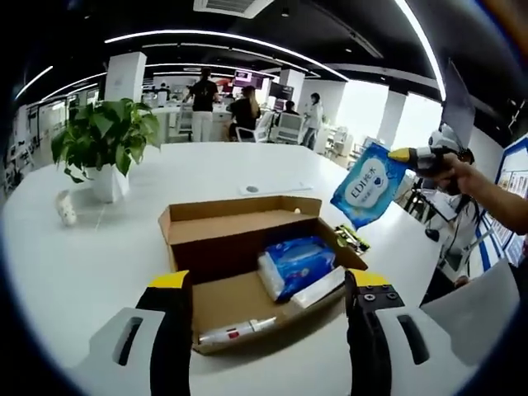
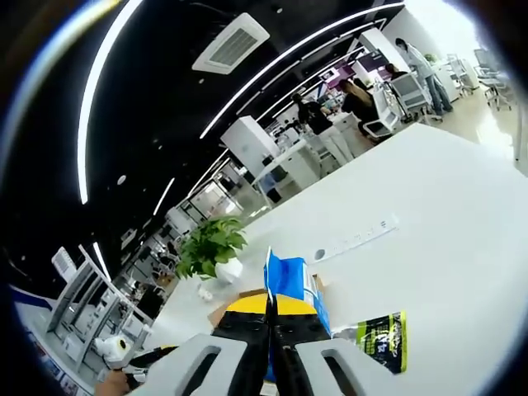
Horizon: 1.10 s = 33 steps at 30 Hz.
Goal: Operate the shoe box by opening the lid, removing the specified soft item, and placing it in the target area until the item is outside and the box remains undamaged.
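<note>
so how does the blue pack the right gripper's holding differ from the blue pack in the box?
The held wipes pack hangs in the air beyond the box's right side, pinched in the right gripper; the blue pack in the box lies on the cardboard box floor. The held pack faces the left gripper view flat-on, showing a white oval label; the boxed one lies tilted and crumpled-looking. Both are soft blue plastic packs.

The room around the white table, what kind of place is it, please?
It looks like an open-plan office. Behind the white table people stand and sit at desks with office chairs, long strip lights and an air-conditioning vent run across the dark ceiling, and a potted plant decorates the table.
</note>
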Motion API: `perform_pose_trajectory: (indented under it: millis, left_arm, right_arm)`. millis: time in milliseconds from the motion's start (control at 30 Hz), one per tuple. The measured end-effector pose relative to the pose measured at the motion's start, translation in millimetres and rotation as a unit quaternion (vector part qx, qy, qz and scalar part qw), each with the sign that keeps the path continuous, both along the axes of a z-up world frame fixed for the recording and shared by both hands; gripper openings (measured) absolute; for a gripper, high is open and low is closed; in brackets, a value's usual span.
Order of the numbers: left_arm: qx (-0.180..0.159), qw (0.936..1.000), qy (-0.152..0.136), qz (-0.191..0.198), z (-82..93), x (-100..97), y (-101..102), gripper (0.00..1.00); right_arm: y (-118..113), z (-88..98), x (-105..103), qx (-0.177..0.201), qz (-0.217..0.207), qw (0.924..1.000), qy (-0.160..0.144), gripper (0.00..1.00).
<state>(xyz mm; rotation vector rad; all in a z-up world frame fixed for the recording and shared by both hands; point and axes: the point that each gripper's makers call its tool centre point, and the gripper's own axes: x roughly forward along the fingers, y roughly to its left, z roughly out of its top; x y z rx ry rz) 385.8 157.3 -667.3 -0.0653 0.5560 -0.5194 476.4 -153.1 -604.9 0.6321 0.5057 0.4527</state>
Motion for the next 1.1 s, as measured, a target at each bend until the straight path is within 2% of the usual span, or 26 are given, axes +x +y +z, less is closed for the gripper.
perform_pose_trajectory:
  millis: [467,633,900,1100]
  left_arm:
    - [0.018,0.9995,-0.021,-0.017,4.4,-23.4,-8.7,0.97]
    - [0.023,0.9992,-0.031,-0.010,0.6,-20.6,-8.2,0.99]
    - [0.043,0.9988,-0.019,-0.017,-12.6,-23.0,-9.5,0.98]
    - [0.045,0.9985,-0.017,-0.028,-14.4,-26.0,-13.6,0.97]
  right_arm:
    - [-1.1,-27.4,1.1,-0.009,-0.011,0.9996,0.023,0.00]
    - [4.4,-35.0,2.4,-0.011,-0.011,0.9995,0.029,0.00]
    - [12.6,-45.8,7.5,-0.011,-0.015,0.9991,0.037,0.00]
    - [20.9,-55.3,9.1,-0.006,-0.018,0.9988,0.046,0.00]
